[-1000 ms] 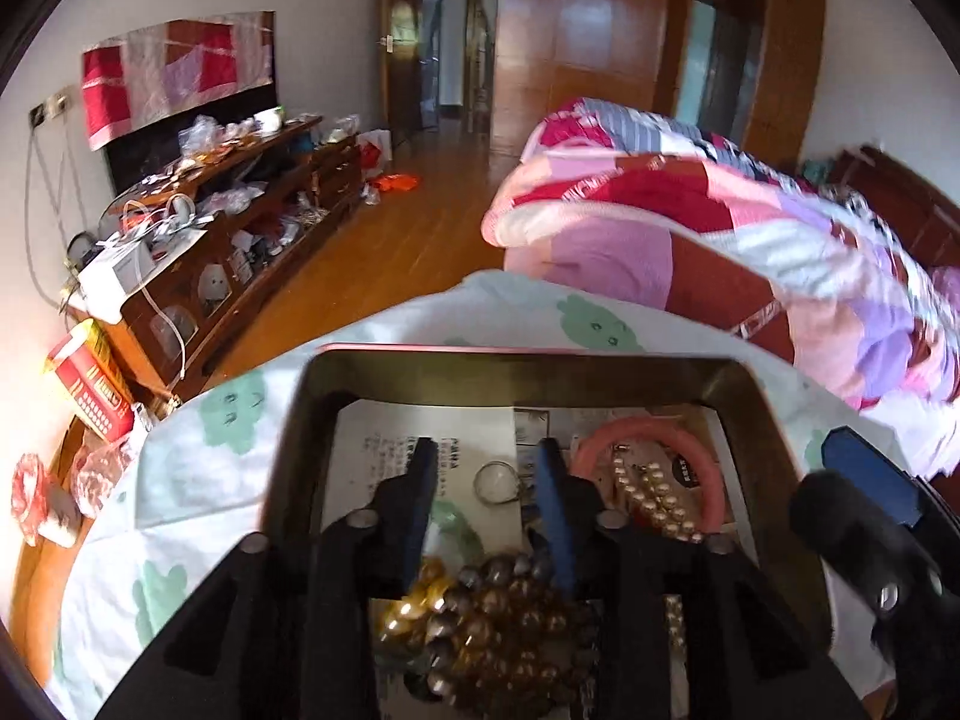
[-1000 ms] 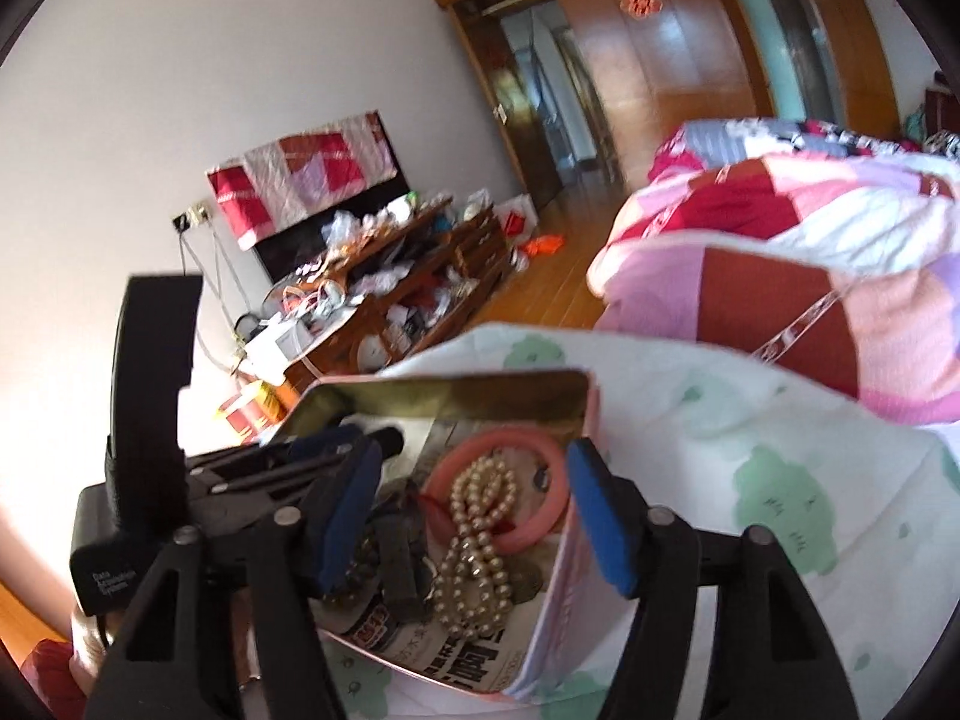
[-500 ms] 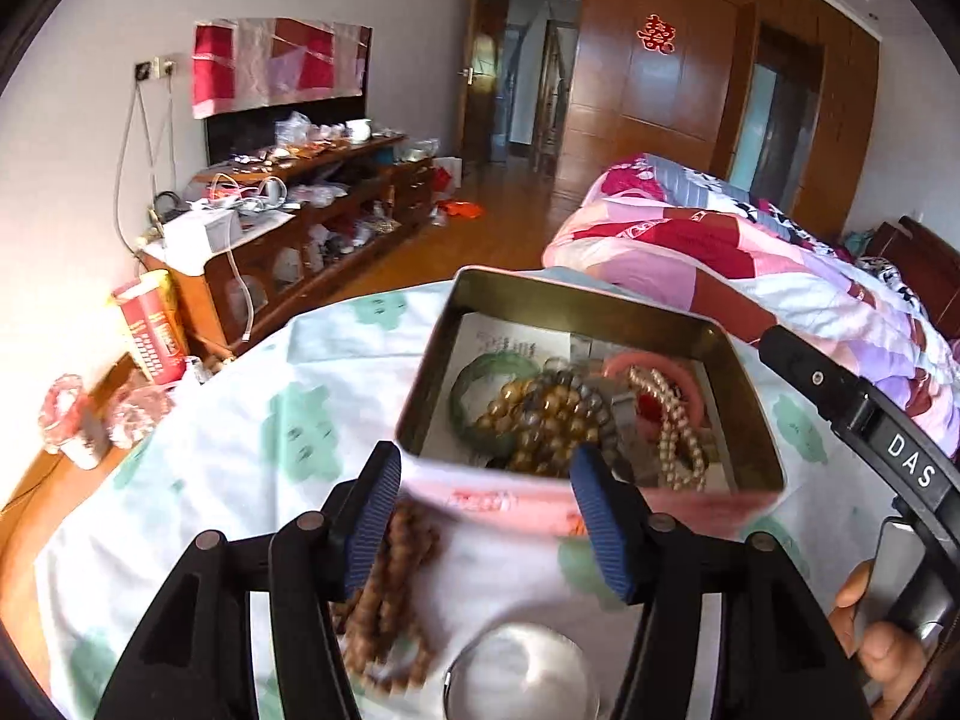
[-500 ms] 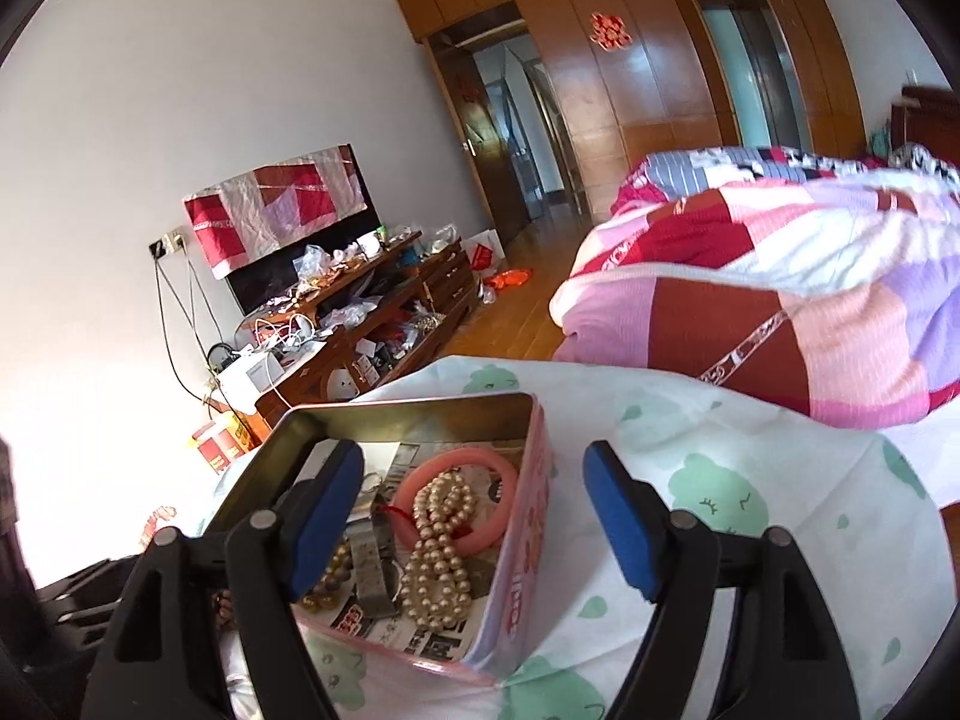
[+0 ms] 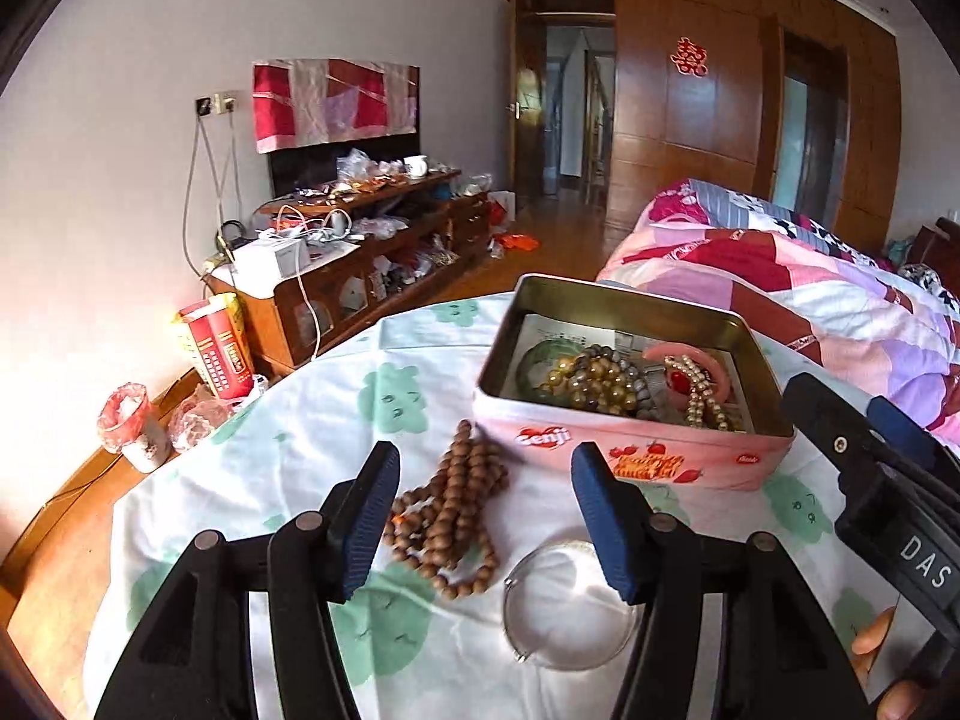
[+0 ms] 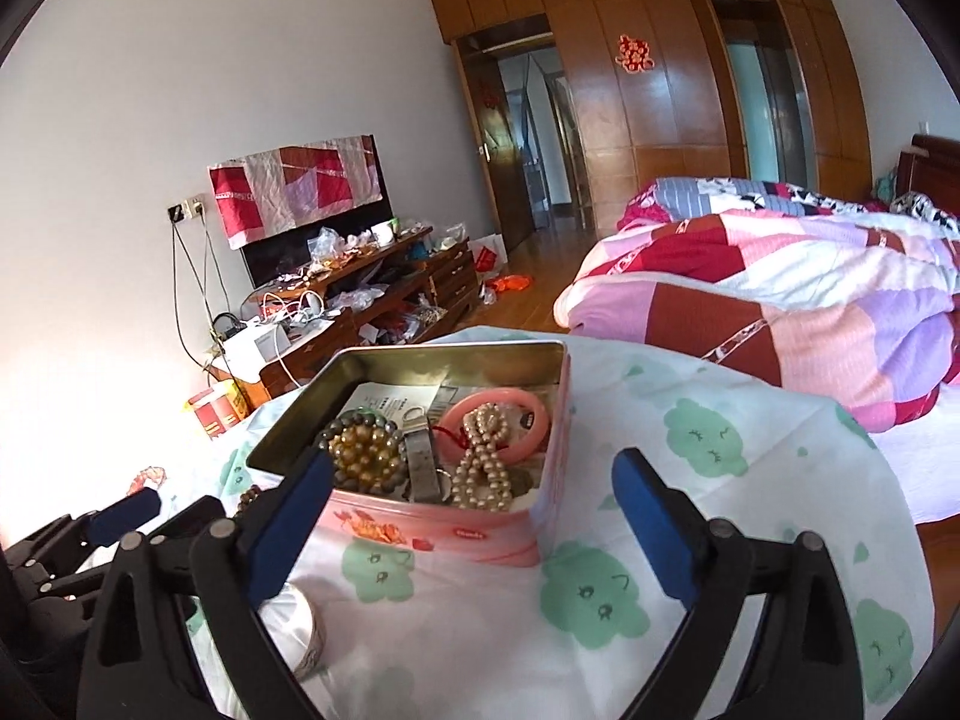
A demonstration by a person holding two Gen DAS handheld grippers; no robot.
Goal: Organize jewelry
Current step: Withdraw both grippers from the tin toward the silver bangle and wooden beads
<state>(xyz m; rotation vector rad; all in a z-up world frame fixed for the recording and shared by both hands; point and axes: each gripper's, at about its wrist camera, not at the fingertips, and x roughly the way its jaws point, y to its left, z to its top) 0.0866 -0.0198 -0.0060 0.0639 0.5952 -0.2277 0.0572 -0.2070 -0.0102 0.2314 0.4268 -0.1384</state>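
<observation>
A pink biscuit tin (image 5: 630, 462) stands open on the white cloth with green prints. In it lie a gold bead bracelet (image 5: 591, 381), a green bangle (image 5: 536, 360), a pink bangle (image 5: 690, 353) and a pearl string (image 5: 702, 399). In front of the tin, on the cloth, lie a brown wooden bead strand (image 5: 450, 516) and a clear bangle (image 5: 570, 606). My left gripper (image 5: 485, 459) hovers open over these two, holding nothing. My right gripper (image 6: 474, 462) faces the tin (image 6: 456, 534) from the near right, its jaws opening wide, pads clear of the walls.
A bed with a patchwork quilt (image 5: 810, 288) runs close along the table's right side. A cluttered wooden cabinet (image 5: 360, 264) stands by the left wall, with a red carton (image 5: 216, 348) on the floor. A person's fingers (image 5: 870, 642) hold the right tool.
My left gripper has drawn back out of the tin, leaving the gold bead bracelet inside, and opened. My right gripper backed off and widened. The wooden beads and clear bangle came into view.
</observation>
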